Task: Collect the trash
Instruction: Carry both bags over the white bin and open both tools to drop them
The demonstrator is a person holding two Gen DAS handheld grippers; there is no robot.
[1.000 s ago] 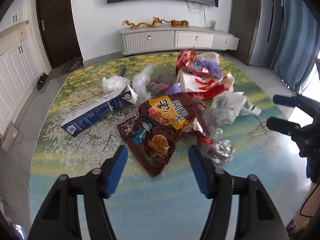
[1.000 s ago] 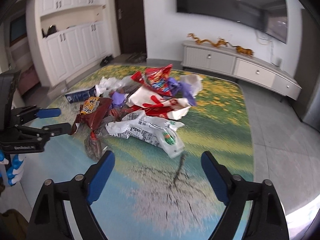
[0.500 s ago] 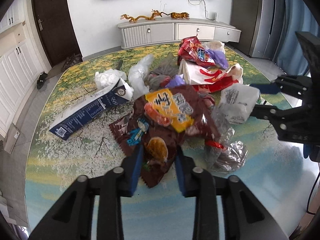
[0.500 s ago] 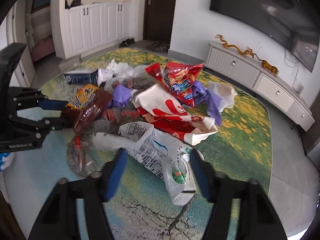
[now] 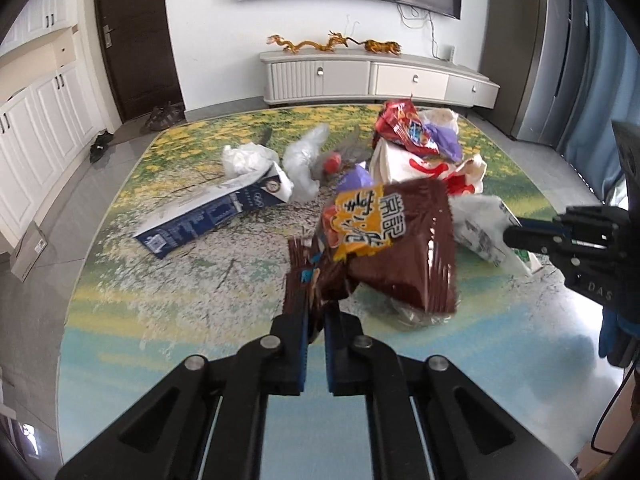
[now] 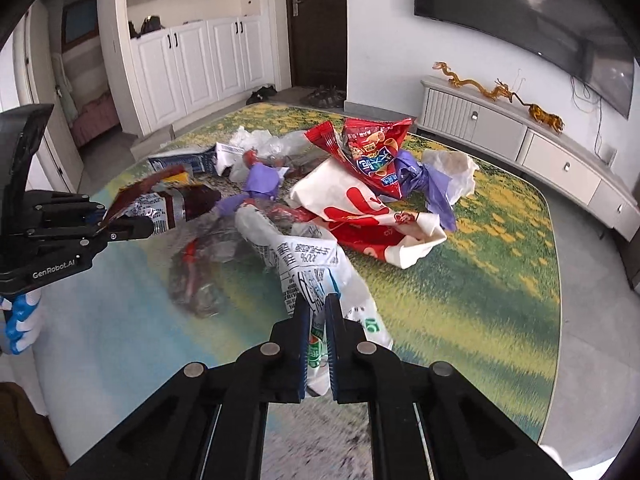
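Observation:
A pile of trash lies on a flower-print rug [image 5: 192, 280]. My left gripper [image 5: 316, 312] is shut on a brown snack bag [image 5: 396, 240] with an orange label and holds it lifted off the rug; it also shows in the right wrist view [image 6: 168, 208]. My right gripper [image 6: 318, 312] is shut on a white printed plastic bag [image 6: 308, 264], seen in the left wrist view [image 5: 480, 228] at the right. In the pile are a blue milk carton [image 5: 212, 216], a red snack bag [image 6: 368, 152], a red-and-white paper bag [image 6: 352, 208] and purple plastic [image 6: 424, 184].
Crumpled clear plastic [image 6: 204, 272] lies on the rug near the left gripper. A white TV cabinet [image 5: 376, 80] stands behind the rug. White cupboards [image 6: 200, 60] and a dark door [image 5: 136, 40] line the far side. Shoes [image 5: 164, 114] lie by the door.
Both grippers closed from wide open. The left one took the brown snack bag and lifted it. The right one moved in and closed on the white printed bag.

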